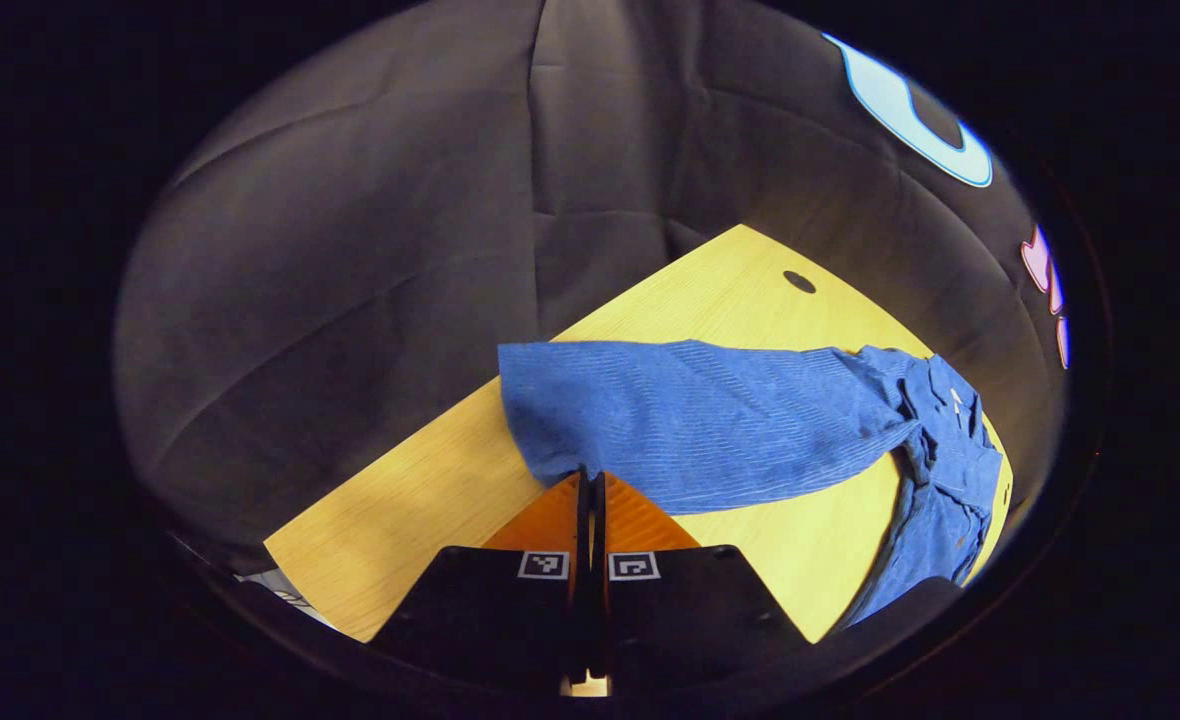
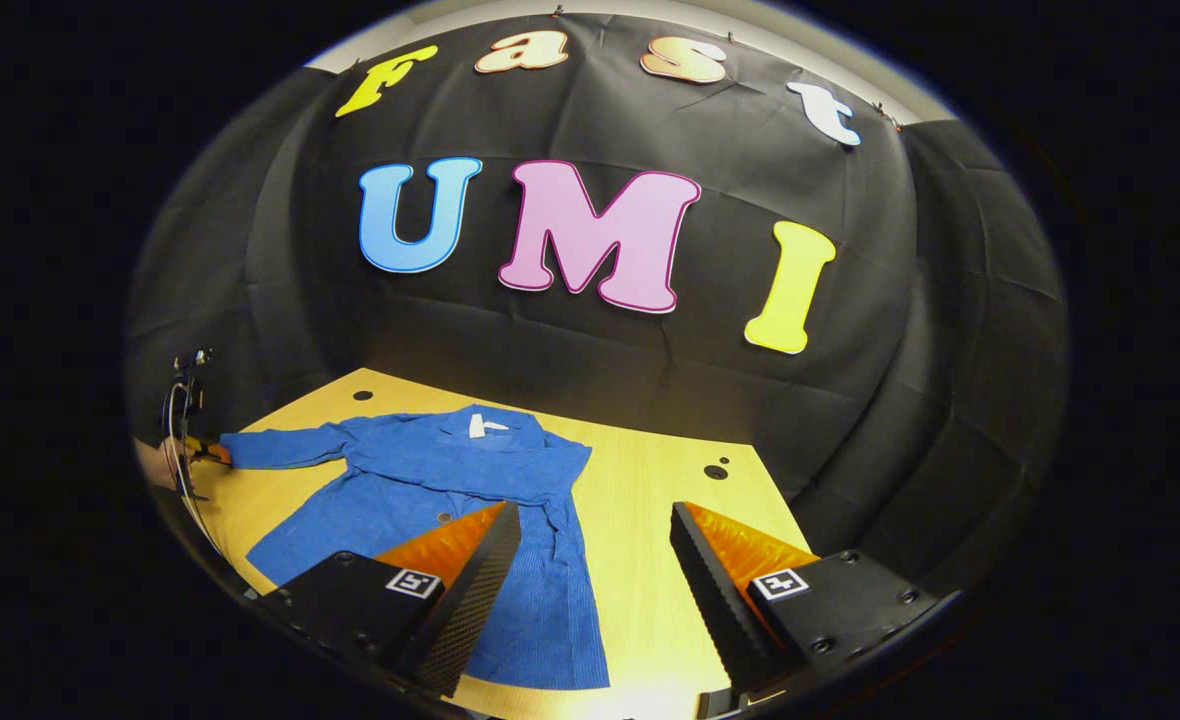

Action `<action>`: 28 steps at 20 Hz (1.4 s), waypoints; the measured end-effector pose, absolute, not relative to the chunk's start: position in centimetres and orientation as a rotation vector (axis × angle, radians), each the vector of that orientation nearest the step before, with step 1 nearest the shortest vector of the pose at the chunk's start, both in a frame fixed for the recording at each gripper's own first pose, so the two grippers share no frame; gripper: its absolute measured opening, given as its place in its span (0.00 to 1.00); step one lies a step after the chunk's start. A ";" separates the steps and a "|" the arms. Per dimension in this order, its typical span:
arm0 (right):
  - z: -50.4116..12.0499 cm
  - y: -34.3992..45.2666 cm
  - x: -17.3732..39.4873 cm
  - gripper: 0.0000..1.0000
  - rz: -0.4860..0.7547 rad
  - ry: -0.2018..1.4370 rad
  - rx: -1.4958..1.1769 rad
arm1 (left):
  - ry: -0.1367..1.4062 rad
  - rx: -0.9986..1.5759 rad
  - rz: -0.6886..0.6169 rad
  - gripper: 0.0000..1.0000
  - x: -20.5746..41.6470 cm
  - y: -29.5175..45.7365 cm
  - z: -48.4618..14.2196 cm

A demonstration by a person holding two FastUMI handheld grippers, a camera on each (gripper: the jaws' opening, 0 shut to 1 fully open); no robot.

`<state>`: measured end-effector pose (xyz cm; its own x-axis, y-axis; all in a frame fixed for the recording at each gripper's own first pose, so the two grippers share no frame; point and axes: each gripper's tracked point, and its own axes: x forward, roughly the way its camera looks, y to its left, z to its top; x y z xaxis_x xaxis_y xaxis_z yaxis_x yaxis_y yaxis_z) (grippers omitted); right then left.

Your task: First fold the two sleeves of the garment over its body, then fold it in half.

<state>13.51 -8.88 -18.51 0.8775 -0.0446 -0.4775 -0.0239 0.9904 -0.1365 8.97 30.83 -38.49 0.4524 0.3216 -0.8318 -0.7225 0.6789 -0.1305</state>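
A blue long-sleeved garment (image 2: 420, 480) lies flat on the wooden table (image 2: 650, 470), collar with a white tag toward the wall. One sleeve (image 2: 285, 447) stretches out to the far left. In the left gripper view this sleeve (image 1: 710, 420) runs from the body (image 1: 950, 470) at the right to its cuff just ahead of my fingers. My left gripper (image 1: 590, 480) is shut on the cuff's edge; it also shows as the far gripper (image 2: 195, 450) in the right gripper view. My right gripper (image 2: 595, 512) is open above the garment's right side, holding nothing.
The table (image 1: 430, 480) has small round holes (image 2: 715, 470) near its back edge and a further hole (image 1: 799, 281) by the far corner. Black cloth walls close in behind and beside it. A hand (image 2: 150, 462) holds the far gripper at the table's left edge.
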 end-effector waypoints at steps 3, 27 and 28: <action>-19.4 -9.8 13.3 0.96 -0.026 0.518 -0.117 | 0.786 -0.498 0.573 0.00 13.6 28.2 -34.1; -27.0 -17.6 8.2 0.97 -0.076 0.665 0.006 | 0.581 -0.410 -0.066 0.85 34.2 -11.1 -23.9; -27.4 -17.0 8.2 0.97 -0.061 0.677 0.009 | 0.588 -0.394 -0.031 0.84 32.2 -9.6 -24.2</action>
